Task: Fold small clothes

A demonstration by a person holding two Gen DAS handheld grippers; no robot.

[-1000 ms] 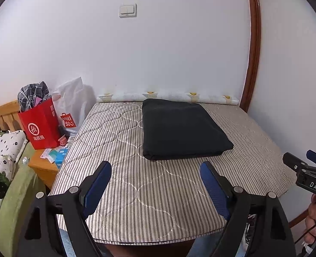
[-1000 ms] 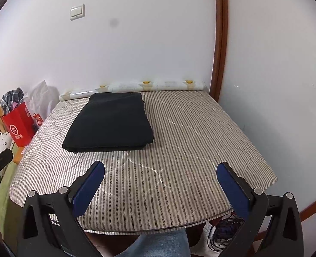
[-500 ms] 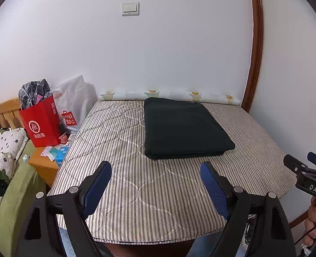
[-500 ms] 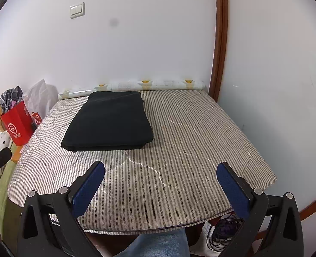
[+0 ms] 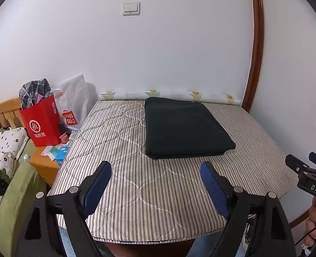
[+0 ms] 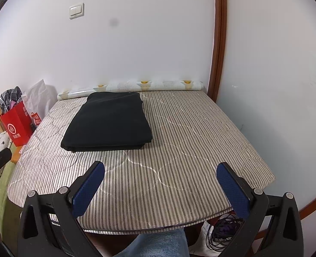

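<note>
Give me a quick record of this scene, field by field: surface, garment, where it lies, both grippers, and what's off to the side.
surface: striped mattress
garment: dark cloth, folded into a flat rectangle
garment position: far half of the mattress, near the wall, touching neither gripper
left gripper: open, empty, over the near edge
right gripper: open, empty, over the near edge
left side: red bag, white bag
wall: switch

Ahead of both grippers, the folded garment (image 5: 183, 128) lies on the mattress (image 5: 136, 188), a patterned roll (image 6: 136, 85) behind it against the wall.
</note>
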